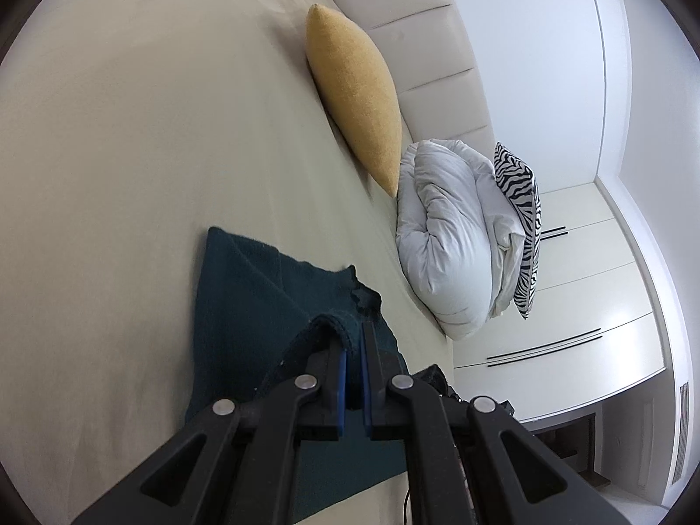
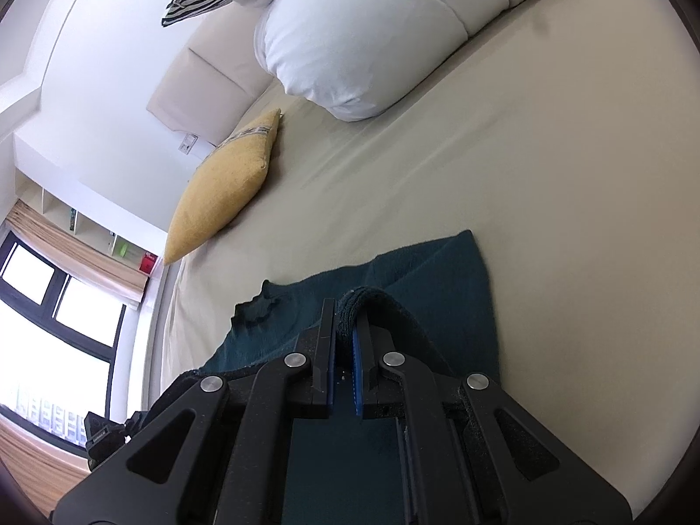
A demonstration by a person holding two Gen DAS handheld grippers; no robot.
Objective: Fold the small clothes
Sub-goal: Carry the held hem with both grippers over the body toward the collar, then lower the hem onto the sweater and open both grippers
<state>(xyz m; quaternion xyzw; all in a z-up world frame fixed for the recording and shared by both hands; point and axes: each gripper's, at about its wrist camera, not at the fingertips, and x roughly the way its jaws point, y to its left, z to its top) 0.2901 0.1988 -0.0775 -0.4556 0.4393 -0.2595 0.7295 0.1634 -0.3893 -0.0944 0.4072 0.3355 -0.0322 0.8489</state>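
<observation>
A dark teal knitted garment (image 1: 249, 293) lies on the beige bed sheet (image 1: 131, 131), partly folded over itself. My left gripper (image 1: 353, 332) is shut on a lifted edge of it, the cloth pinched between the blue pads. In the right wrist view the same teal garment (image 2: 437, 271) spreads ahead, and my right gripper (image 2: 345, 310) is shut on another raised, rolled edge of it. The cloth hangs from both grips above the flat part that rests on the sheet.
A mustard cushion (image 1: 354, 105) leans on the padded headboard (image 1: 420, 43). A rolled white duvet (image 1: 446, 236) and a zebra-print pillow (image 1: 520, 223) lie beside it. White wardrobe doors (image 1: 582, 297) stand past the bed. A window (image 2: 52, 306) is at the right wrist view's left.
</observation>
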